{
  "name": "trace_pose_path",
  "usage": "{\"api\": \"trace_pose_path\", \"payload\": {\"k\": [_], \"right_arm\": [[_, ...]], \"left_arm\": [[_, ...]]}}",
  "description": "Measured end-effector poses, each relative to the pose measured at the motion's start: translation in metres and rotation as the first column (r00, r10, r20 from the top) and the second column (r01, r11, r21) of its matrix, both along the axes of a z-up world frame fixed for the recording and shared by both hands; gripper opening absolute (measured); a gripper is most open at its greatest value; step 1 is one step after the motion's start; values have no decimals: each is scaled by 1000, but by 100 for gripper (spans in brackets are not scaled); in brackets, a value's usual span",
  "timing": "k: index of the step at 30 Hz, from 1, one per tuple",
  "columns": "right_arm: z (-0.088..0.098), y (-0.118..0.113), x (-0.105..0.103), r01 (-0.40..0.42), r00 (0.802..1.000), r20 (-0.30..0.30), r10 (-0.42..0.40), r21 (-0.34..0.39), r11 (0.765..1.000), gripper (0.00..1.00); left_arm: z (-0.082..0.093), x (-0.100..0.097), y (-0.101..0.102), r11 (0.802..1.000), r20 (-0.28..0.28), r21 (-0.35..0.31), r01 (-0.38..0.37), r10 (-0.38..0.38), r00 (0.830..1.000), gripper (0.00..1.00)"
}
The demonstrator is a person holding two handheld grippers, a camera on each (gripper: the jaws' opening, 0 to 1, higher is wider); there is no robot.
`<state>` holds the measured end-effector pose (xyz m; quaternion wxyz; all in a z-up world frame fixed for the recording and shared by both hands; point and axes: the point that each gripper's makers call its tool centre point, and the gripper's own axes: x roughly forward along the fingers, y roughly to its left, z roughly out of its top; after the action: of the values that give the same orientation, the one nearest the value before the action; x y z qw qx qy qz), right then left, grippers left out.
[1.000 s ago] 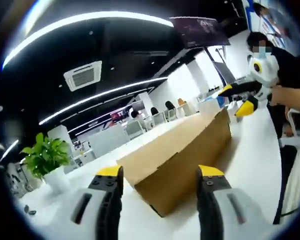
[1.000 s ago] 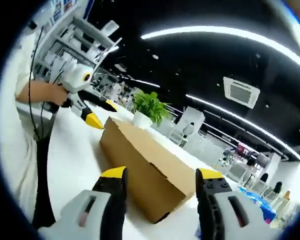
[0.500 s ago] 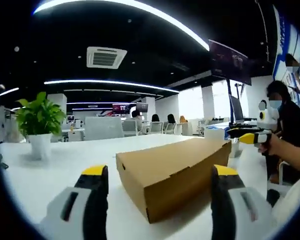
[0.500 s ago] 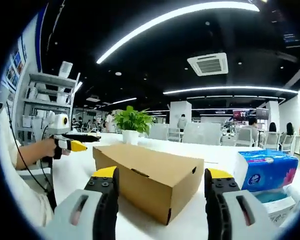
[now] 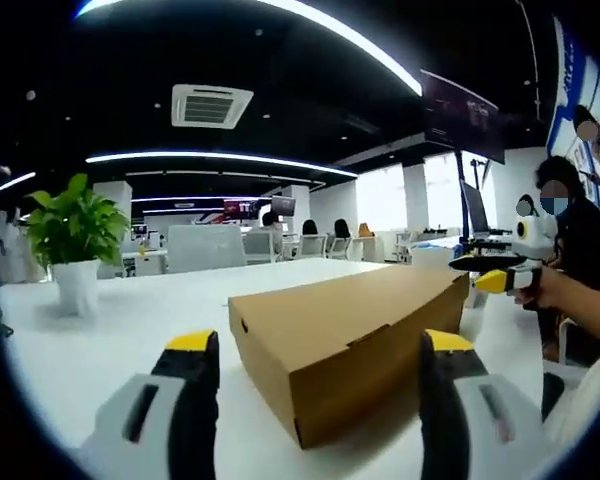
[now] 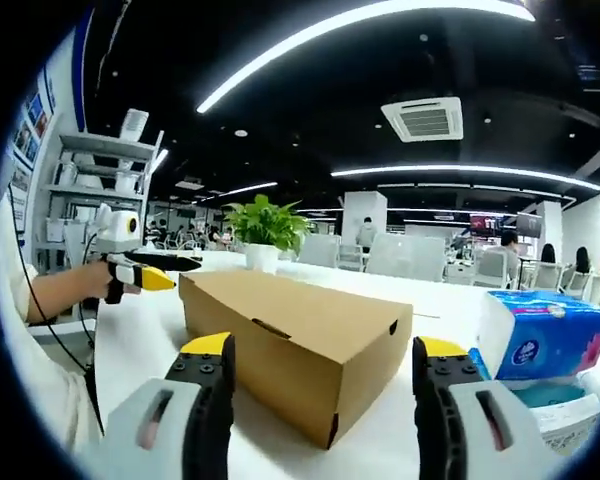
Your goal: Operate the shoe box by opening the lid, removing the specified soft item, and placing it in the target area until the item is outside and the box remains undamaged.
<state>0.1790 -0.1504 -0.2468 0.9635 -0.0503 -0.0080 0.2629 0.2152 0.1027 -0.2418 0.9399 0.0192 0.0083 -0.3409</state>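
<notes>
Both grippers edge closer to the closed shoe box, left gripper and right gripper jaws spread wide to bracket its ends, apparently for lifting the lid.

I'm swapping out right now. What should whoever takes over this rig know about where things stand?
Left hand-held gripper: open, holding nothing, facing one end of the shoe box.
Right hand-held gripper: open, holding nothing, facing the box's other end.
The box sits on the white table with its lid closed. A potted plant stands behind it, and a blue tissue pack lies beside it in the right gripper view.
Done: nothing yet.
Left: lift the lid, take out the soft item, set it down without damaging the box.
</notes>
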Motion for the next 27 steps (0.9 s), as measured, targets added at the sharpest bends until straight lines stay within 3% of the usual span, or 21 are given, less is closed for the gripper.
{"api": "trace_pose_path", "payload": {"k": [5,10,11,15,17,27], "right_arm": [[-14,4,6,-10,999,-35,8,-47,999,74],[-17,7,10,-23,999,-41,21,-46,999,72],[-17,8,10,-24,999,-41,22,-46,999,70],[-18,12,11,-43,999,-36,41,-54,998,60],[-18,13,11,-44,999,-35,42,-53,998,60],[-18,11,12,-45,999,-17,44,-57,997,59]], "left_arm": [[-1,-1,-4,1000,4,2,5,-5,1000,76],[-4,0,-6,1000,9,25,-1,1,1000,71],[-6,1,-7,998,26,55,-19,17,1000,67],[-8,-1,-11,998,23,67,1,-2,1000,61],[-11,-4,-15,997,13,78,16,-17,1000,57],[-13,-10,-18,995,54,100,7,-12,998,57]]}}
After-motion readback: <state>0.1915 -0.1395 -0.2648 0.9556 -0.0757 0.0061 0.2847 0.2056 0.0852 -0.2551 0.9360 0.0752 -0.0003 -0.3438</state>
